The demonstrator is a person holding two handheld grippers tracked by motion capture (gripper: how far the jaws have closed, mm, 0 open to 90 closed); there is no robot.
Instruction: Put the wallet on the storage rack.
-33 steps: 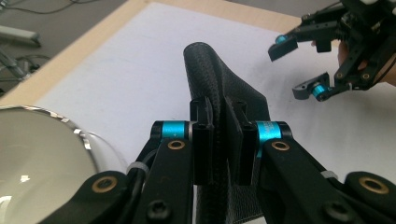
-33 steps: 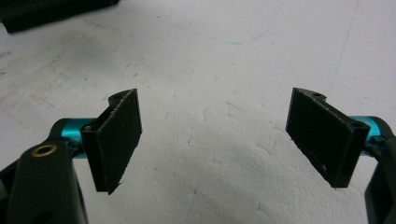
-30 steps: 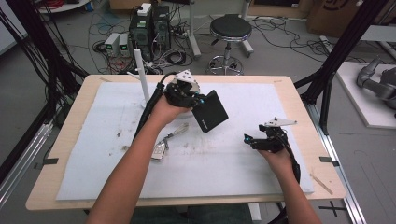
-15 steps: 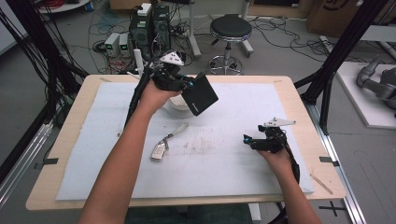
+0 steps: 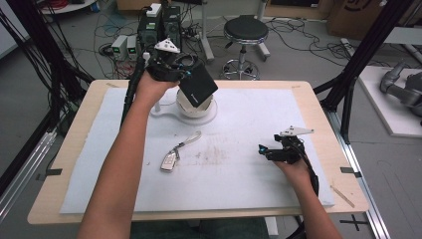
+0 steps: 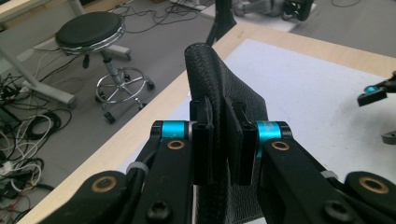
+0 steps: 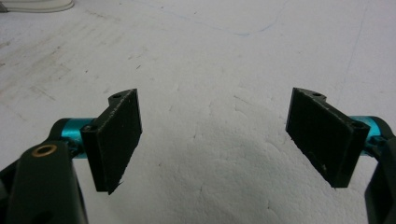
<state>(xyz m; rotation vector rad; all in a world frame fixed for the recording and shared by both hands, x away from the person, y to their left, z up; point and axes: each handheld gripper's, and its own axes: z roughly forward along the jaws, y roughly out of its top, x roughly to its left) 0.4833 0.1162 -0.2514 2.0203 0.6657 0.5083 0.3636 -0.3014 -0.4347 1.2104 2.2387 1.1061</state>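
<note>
Flanking white stand (image 5: 196, 107) (perhaps plastic): key fob (image 5: 169, 161)

Both grippers (image 6: 219, 140) (image 7: 224, 140) have black jaws with cyan collars, brass-ringed pivots, black cables and grey three-cornered top plates

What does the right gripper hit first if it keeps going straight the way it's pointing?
Probably just the white mat: the right gripper, jaws open and empty, looks slightly down along it. In the high view it points left, roughly toward the key fob, but whether that lies in line is unclear.
</note>
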